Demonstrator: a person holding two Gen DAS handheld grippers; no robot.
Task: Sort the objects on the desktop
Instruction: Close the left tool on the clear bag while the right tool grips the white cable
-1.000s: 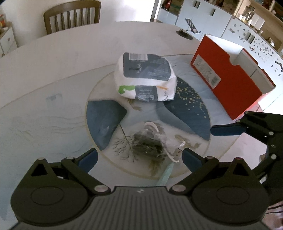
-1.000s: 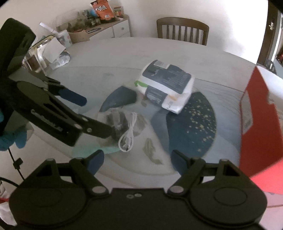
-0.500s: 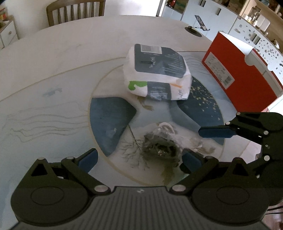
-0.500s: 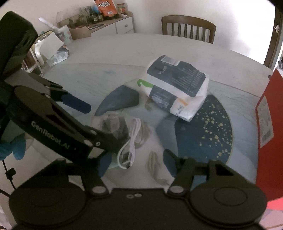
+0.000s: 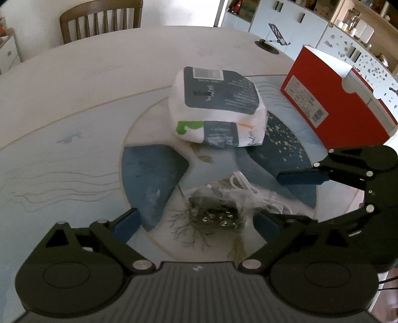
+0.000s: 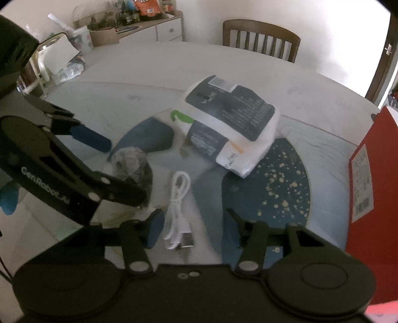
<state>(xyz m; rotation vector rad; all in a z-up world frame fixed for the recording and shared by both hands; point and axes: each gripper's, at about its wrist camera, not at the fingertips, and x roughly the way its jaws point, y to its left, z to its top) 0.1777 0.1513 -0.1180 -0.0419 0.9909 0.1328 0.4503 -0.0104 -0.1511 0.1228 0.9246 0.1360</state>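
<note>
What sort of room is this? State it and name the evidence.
Probably a home dining room: a round table with a wooden chair pushed up to it, white cupboards behind, and a sideboard cluttered with snack packets.

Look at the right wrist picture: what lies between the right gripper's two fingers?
A coiled white cable lies on the table between the closing fingers of the right gripper, which do not yet press it.
</note>
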